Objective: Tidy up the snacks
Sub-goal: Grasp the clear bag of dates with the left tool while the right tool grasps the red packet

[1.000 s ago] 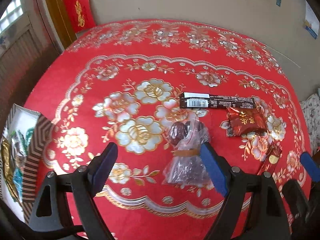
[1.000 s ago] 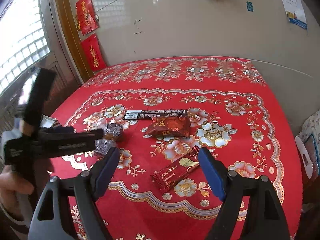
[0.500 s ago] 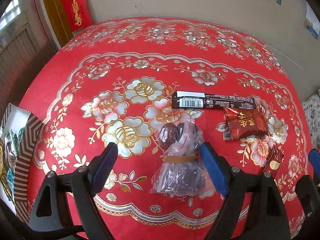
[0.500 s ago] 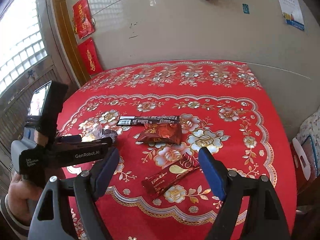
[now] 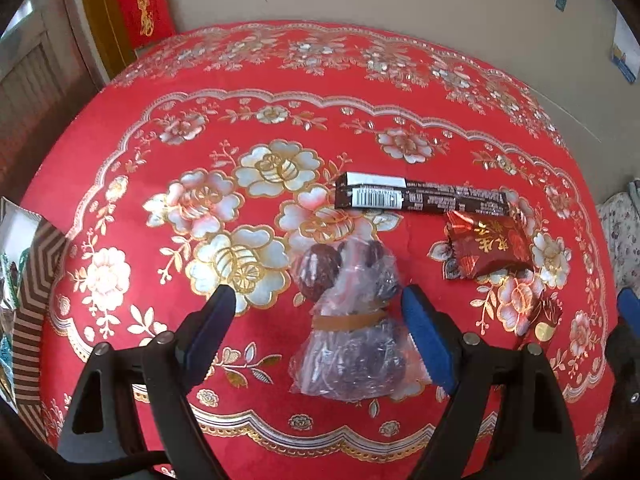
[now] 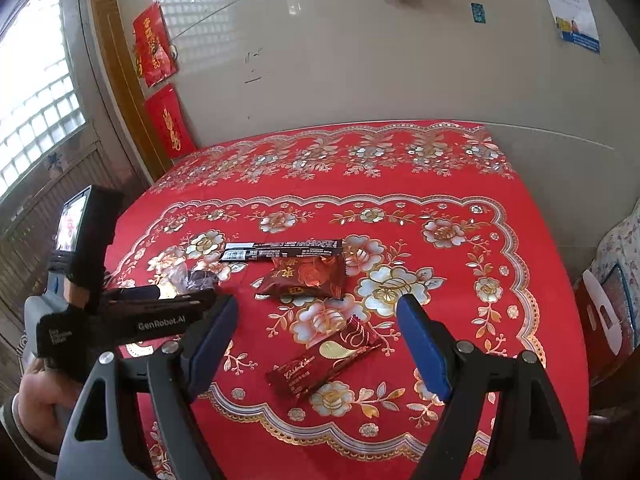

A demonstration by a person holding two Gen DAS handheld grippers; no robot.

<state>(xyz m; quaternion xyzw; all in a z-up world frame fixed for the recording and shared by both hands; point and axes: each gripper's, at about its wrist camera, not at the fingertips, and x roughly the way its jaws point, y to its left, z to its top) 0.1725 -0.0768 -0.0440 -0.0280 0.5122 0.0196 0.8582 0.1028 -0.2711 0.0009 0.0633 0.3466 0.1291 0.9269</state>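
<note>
A clear bag of dark red dates [image 5: 348, 332], tied with a brown band, lies on the red floral tablecloth [image 5: 280, 80]. My left gripper [image 5: 316, 312] is open, its jaws on either side of the bag and above it. A long dark bar [image 5: 424, 199] and a red square packet [image 5: 486, 246] lie beyond. My right gripper [image 6: 318, 316] is open above a dark red Golden Crown bar [image 6: 324, 362]. The right wrist view also shows the square packet [image 6: 304, 278], the long bar [image 6: 282, 249] and the left gripper's body [image 6: 120, 320].
A striped brown and white box [image 5: 28, 312] with packets in it stands at the table's left edge. The beige wall [image 6: 360, 60] runs behind the table, with red hangings [image 6: 154, 50]. A floral cushion [image 5: 624, 236] is past the right edge.
The left gripper has shifted left, so the date bag now sits nearer the middle between its jaws. The right gripper has risen and drawn back a little. Both stay open.
</note>
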